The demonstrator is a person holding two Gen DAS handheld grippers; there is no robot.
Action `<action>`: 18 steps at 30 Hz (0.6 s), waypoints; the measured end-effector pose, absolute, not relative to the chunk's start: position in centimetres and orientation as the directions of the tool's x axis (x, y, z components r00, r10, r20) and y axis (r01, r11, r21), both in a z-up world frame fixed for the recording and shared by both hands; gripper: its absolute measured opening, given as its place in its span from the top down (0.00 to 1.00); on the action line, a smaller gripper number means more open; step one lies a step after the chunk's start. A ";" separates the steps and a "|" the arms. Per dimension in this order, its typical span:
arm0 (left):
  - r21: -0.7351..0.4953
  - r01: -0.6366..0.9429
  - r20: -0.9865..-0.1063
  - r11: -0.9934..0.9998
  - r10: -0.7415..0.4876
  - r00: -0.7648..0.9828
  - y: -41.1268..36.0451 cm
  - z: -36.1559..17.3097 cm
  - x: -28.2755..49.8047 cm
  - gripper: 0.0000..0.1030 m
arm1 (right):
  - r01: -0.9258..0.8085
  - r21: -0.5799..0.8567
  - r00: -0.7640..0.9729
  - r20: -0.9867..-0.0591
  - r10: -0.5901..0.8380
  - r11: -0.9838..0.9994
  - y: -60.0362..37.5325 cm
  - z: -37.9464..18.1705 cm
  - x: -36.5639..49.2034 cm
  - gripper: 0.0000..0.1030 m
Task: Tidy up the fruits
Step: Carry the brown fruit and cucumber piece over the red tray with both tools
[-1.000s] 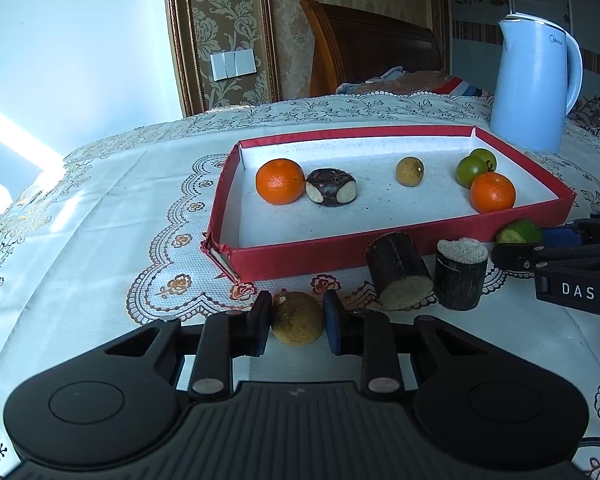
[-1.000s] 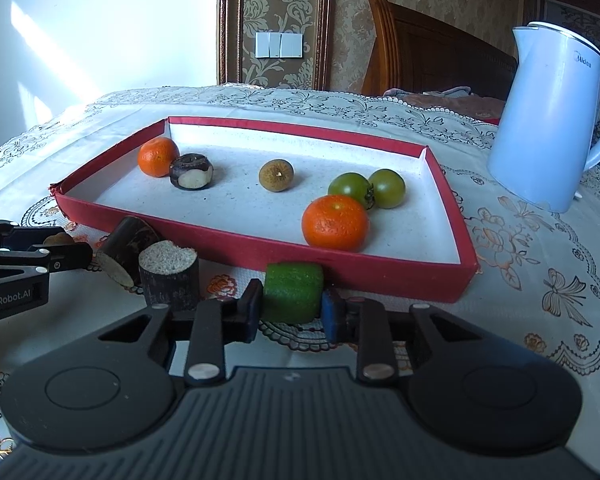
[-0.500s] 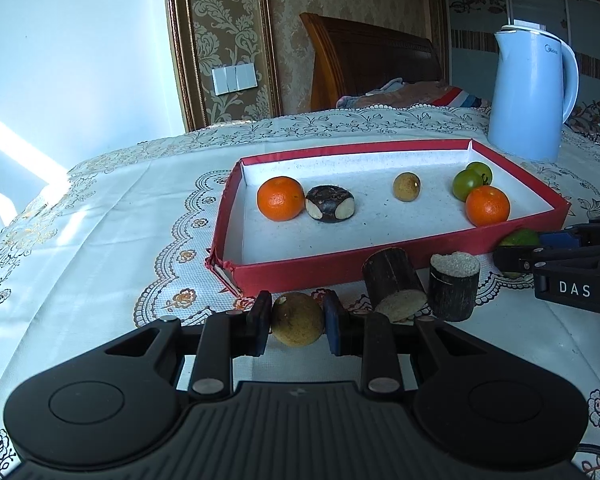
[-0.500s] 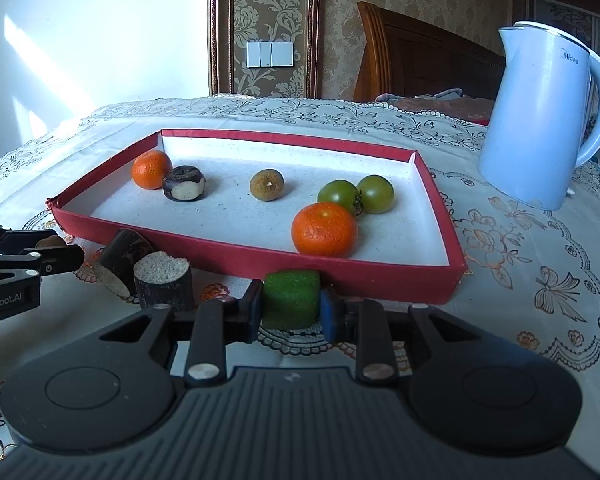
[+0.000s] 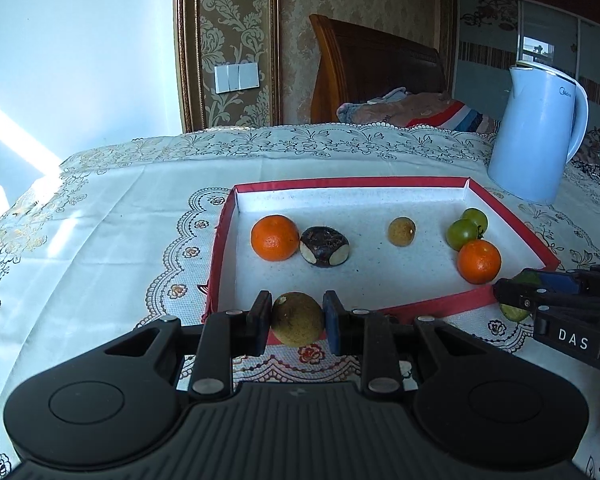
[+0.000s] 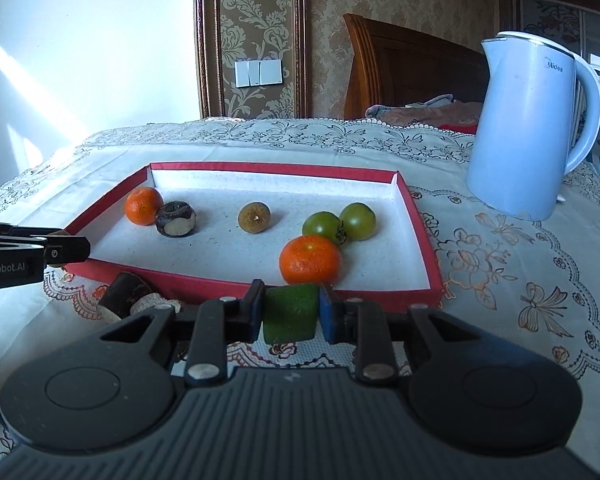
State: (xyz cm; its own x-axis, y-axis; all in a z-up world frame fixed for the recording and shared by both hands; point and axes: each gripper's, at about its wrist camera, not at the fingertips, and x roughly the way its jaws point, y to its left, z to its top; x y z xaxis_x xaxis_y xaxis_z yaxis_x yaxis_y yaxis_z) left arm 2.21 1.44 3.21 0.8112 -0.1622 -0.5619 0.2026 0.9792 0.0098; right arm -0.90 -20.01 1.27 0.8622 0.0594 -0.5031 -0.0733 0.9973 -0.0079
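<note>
A red tray [image 5: 220,240] [image 6: 420,224] with a white floor holds two oranges [image 5: 275,237] [image 6: 310,259], a dark chestnut-like fruit [image 5: 324,247], a small brown fruit [image 6: 254,218] and two green tomatoes [image 6: 340,224]. My left gripper [image 5: 297,319] is shut on a round brown fruit [image 5: 297,319], lifted over the tray's near wall. My right gripper [image 6: 291,313] is shut on a green fruit piece [image 6: 291,313], just short of the tray's near wall. Each gripper shows at the edge of the other's view.
A pale blue kettle [image 6: 528,128] stands right of the tray on the lace tablecloth [image 5: 100,220]. Two dark cut stalk pieces [image 6: 128,296] lie in front of the tray's near wall. A wooden headboard and bedding are behind the table.
My left gripper rose with the brown fruit, from the cloth to above the tray's near wall. My right gripper lifted slightly with the green piece.
</note>
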 end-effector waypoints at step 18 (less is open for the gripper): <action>0.022 0.124 -0.565 0.992 -0.090 0.820 -2.1 3.6 9.8 0.74 | -0.017 -0.067 0.882 -0.471 -0.017 0.998 -19.7 2.9 6.5 0.75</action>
